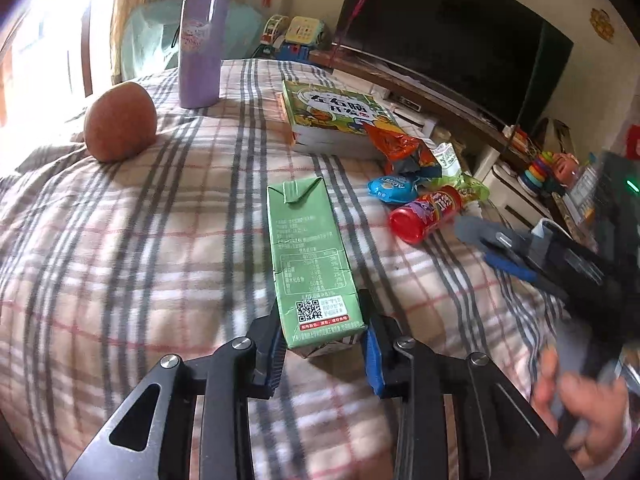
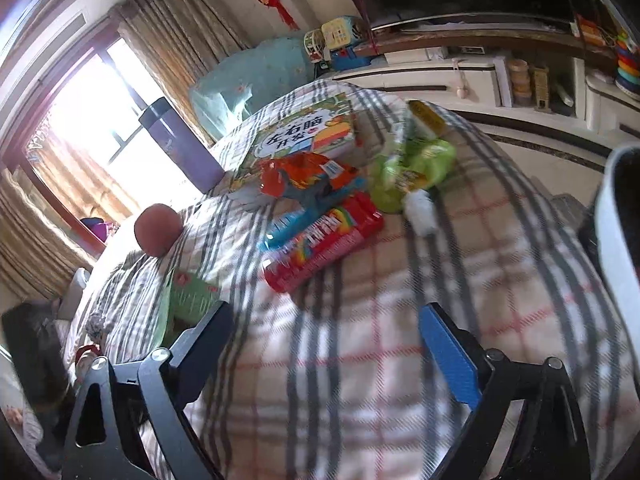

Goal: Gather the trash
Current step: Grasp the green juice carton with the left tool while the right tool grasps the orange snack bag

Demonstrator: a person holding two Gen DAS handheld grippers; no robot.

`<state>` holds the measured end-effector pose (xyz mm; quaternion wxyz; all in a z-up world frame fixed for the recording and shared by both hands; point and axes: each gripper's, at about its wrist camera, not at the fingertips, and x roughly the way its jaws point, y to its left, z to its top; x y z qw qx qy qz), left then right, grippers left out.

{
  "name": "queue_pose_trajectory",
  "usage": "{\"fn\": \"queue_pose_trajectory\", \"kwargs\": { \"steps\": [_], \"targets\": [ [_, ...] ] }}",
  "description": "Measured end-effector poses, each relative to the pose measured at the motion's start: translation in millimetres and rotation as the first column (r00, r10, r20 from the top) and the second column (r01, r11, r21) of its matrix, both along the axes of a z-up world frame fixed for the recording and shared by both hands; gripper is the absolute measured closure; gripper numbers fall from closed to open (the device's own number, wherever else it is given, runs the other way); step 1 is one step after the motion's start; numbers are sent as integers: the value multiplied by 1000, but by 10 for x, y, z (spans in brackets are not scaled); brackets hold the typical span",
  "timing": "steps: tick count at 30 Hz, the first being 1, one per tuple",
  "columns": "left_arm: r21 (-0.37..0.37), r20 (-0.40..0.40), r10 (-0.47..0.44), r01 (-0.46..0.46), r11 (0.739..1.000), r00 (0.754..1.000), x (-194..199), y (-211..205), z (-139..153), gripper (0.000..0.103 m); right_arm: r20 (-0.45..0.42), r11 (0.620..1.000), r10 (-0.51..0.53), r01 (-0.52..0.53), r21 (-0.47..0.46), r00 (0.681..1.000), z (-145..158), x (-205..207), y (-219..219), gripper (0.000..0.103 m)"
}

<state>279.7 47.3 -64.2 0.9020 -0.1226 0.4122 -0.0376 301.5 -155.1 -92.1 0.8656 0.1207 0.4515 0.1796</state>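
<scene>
Left gripper [image 1: 325,350] has its blue pads snug against the near end of the green drink carton [image 1: 310,256], one pad on each side, so it looks clamped on. That carton lies flat on the plaid blanket [image 1: 140,248], long side running away from the camera, folded top at the far end.

Right gripper [image 2: 332,344] is spread wide with nothing between the jaws, only blanket under it. Just beyond it lies the red candy tube [image 2: 320,244] on its side, with a blue wrapper [image 2: 296,220] tucked against it, an orange snack bag [image 2: 304,178] farther back and a crumpled green wrapper [image 2: 416,168] to the right.

Farther off: a children's book [image 1: 336,116], a purple flask [image 1: 202,44] standing upright at the far left, and an apple [image 1: 120,122] well left of the carton. A hand [image 1: 576,396] shows blurry at the near right of the left wrist view.
</scene>
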Motion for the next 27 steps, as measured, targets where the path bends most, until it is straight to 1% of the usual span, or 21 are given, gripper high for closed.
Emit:
{"fn": "queue_pose_trajectory", "kwargs": {
  "steps": [2,3,4,5,9,12,15,17,18,20,21,22,23,24,25,27],
  "targets": [
    [7,8,-18,18,1000,1000,-47,71,6,72,-13,1000,-9,8,-11,1000,-35,113,71,17],
    [14,9,-23,23,1000,1000,-72,89,5,72,-14,1000,-19,19,-18,1000,-41,157,89,23],
    [19,9,-23,23,1000,1000,-96,108,1,72,-8,999,-25,25,-21,1000,-35,192,106,26],
    [18,8,-23,23,1000,1000,-106,135,-13,72,5,999,-27,27,-20,1000,-18,238,133,26],
    [-57,21,-36,37,998,999,-105,261,-123,71,43,998,-33,35,-45,999,51,409,228,26],
    [-67,24,-49,50,997,999,-104,260,-189,68,62,998,-21,24,-49,998,91,567,300,24],
    [-93,17,-59,61,994,998,-65,301,-227,67,87,997,-6,13,-82,996,99,737,420,24],
    [-124,16,-61,62,990,998,-43,350,-248,67,82,995,-3,11,-99,997,65,879,482,24],
    [-130,16,-62,64,990,998,-33,358,-252,67,72,995,-6,14,-102,997,39,946,504,27],
    [-133,17,-64,66,989,998,-24,371,-262,67,61,994,-3,10,-110,998,2,1015,545,40],
    [-131,17,-65,67,989,998,-23,367,-262,67,50,992,4,2,-126,999,-26,1042,575,60],
    [-130,17,-66,68,989,998,-18,366,-265,67,40,991,9,-3,-137,999,-48,1042,591,74],
    [-130,18,-67,69,989,998,-22,364,-264,67,28,990,13,-9,-140,1000,-74,1030,603,75],
    [-131,18,-67,68,989,998,-26,361,-262,67,26,990,17,-13,-140,1000,-82,1002,607,78],
    [-132,18,-67,69,989,998,-23,364,-263,67,26,989,24,-20,-144,999,-82,954,618,84],
    [-134,20,-68,70,988,998,-43,363,-255,67,33,988,48,-43,-146,998,-48,821,636,87]
  ]
}}
